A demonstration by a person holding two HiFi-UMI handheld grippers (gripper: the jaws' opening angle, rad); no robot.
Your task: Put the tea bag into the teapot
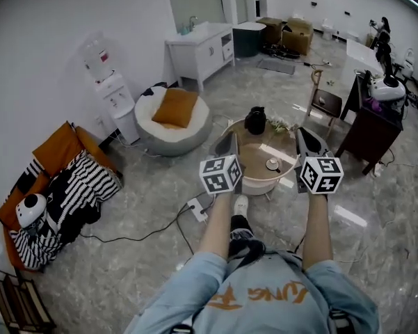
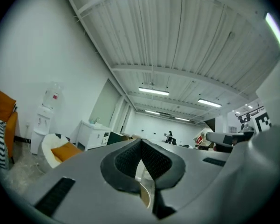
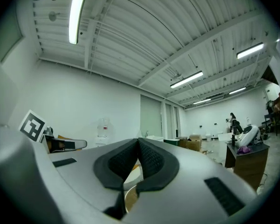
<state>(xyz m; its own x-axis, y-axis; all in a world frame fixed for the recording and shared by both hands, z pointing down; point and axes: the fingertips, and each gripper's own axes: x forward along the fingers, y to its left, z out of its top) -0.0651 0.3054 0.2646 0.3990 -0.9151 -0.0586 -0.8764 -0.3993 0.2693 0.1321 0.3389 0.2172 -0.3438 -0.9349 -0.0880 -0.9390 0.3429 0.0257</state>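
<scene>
We hold both tools level in front of us. The left gripper [image 2: 140, 142] is clenched with its dark ribbed pads meeting at the tips and nothing between them. The right gripper [image 3: 138, 141] is closed the same way, also empty. Both look out across the room and up at the ceiling rather than down, which we read as a ready pose rather than a reach. Below and just ahead of them stands the low round wooden table [image 1: 254, 156]. The squat black teapot [image 1: 255, 120] sits at its far edge, well apart from either gripper. Nearer us on the table lies a small pale round item [image 1: 272, 164]; we cannot tell whether this is the tea bag or a cup, and no tea bag shows clearly elsewhere. In our judgement the task has not started: the grippers must tip down toward the table and open first.
</scene>
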